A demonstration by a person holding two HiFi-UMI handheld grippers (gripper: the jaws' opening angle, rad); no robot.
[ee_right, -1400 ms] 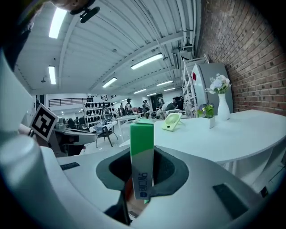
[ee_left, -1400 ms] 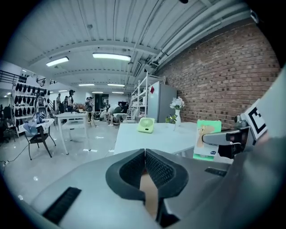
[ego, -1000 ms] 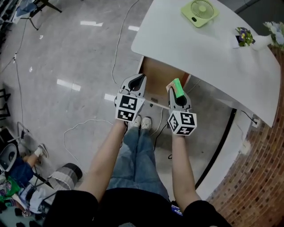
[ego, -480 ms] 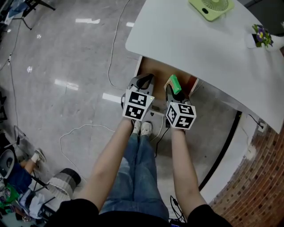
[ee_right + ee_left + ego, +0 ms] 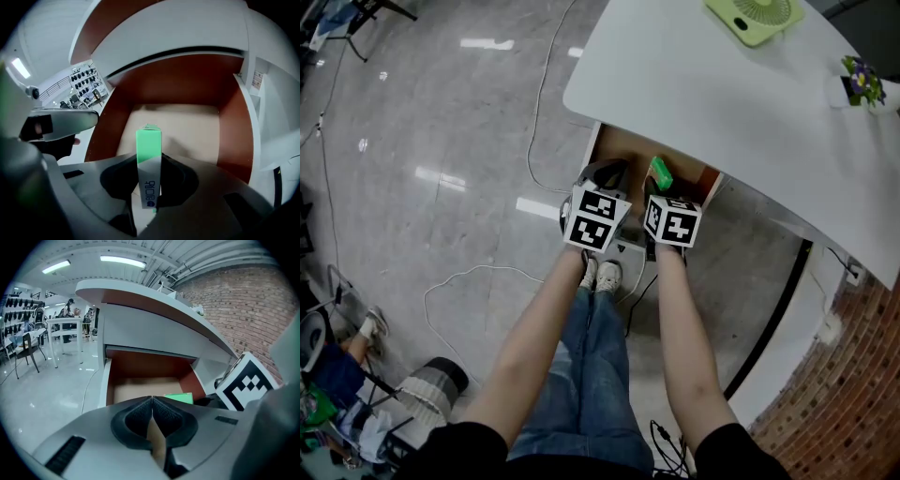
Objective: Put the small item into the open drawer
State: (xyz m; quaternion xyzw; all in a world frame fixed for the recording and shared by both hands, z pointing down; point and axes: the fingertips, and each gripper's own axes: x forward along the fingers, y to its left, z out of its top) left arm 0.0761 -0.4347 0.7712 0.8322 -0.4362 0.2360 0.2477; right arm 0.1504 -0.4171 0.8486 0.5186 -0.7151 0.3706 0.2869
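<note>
Carry done, release pending: small green box (image 5: 148, 140) over open drawer (image 5: 180, 89), not yet let go.
Grips box upright in right gripper (image 5: 149, 164), jaws clamped on its lower part; holds it above drawer floor, about mid-width, apparently clear of the bottom; leaves lowering, letting go, pulling out; pitches right gripper steeply down into the drawer under white desk (image 5: 722, 84); parks left gripper (image 5: 152, 401) just left of it, by drawer's left side, jaws pressed together on nothing, tilted down less steeply; stretches both forearms (image 5: 544, 319) forward, close together.
</note>
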